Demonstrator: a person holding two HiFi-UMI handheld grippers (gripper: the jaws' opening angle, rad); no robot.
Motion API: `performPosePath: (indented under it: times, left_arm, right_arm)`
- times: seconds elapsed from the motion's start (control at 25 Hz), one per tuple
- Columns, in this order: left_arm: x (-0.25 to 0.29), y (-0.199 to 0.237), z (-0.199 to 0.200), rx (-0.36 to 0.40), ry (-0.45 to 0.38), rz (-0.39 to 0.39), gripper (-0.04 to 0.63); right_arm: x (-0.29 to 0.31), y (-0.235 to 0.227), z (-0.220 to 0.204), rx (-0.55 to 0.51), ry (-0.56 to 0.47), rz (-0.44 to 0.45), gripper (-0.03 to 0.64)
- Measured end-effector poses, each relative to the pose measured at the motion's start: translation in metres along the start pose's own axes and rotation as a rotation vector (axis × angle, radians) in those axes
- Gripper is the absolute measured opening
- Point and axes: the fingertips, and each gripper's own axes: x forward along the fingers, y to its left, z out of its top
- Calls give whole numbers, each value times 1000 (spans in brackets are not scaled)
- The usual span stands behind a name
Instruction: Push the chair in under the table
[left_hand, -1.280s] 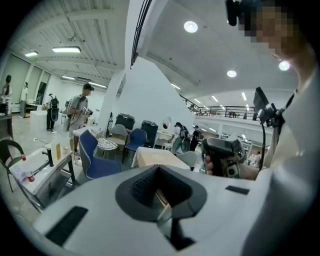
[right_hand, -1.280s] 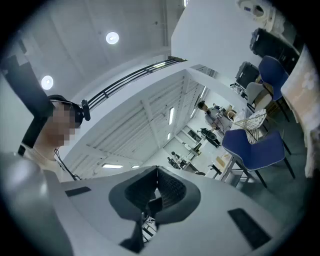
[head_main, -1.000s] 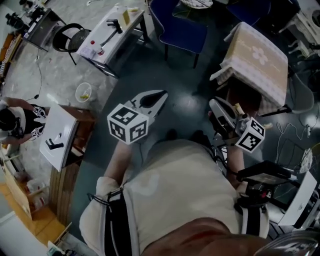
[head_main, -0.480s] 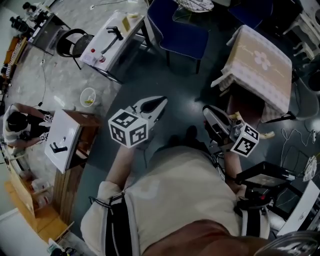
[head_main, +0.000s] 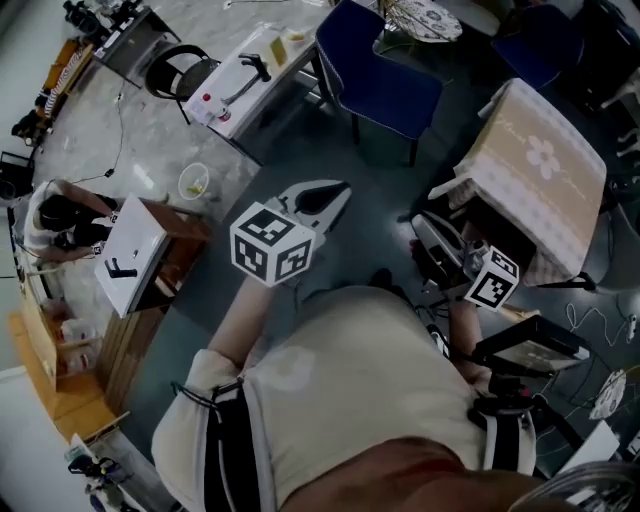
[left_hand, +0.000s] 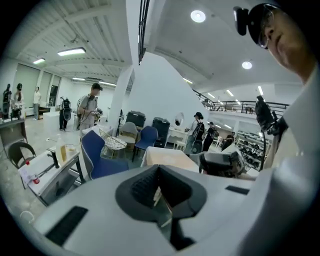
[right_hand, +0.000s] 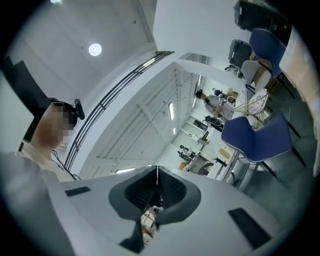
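Cream shirt (head_main: 370, 380): on the person, at 6 o'clock in the head view, nearest of all.
Left gripper (head_main: 335, 196): white, near the middle, pointing to 1 o'clock. Its jaws are pressed together with nothing between them.
Right gripper (right_hand: 157, 174): dark, at 3 o'clock in the head view. Its jaws are closed too, and they hold nothing.
Floor (head_main: 370, 180): dark blue-grey under both grippers.
Wooden box (head_main: 150, 270): at 9 o'clock, with a white top.
Yellow bowl (head_main: 193, 181): at 10 o'clock, on the pale floor.
Table (head_main: 545, 150): at 2 o'clock, under a tan cloth with a flower on it.
Blue chair (head_main: 385, 75): at 12 o'clock, far off. It stands out on the floor, apart from the table and well apart from both grippers.
White bench (head_main: 245, 75): at 11 o'clock, beside the blue chair.
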Motion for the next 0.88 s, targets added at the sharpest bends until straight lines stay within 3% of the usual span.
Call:
performPosePath:
  times: [0.2, 0.4, 0.64, 0.88]
  left_arm:
    - [5, 11, 0, -34, 15, 95, 6]
    - [2, 16, 2, -34, 15, 154, 6]
    - [-2, 32, 14, -35, -15, 147, 6]
    - [14, 59, 20, -27, -36, 92, 6]
  right_arm:
    - [8, -8, 10, -6, 80, 83, 12]
    - [20, -6, 23, -26, 81, 124, 12]
    - [40, 2, 26, -49, 95, 145, 12]
    - [47, -17, 31, -66, 64, 65, 12]
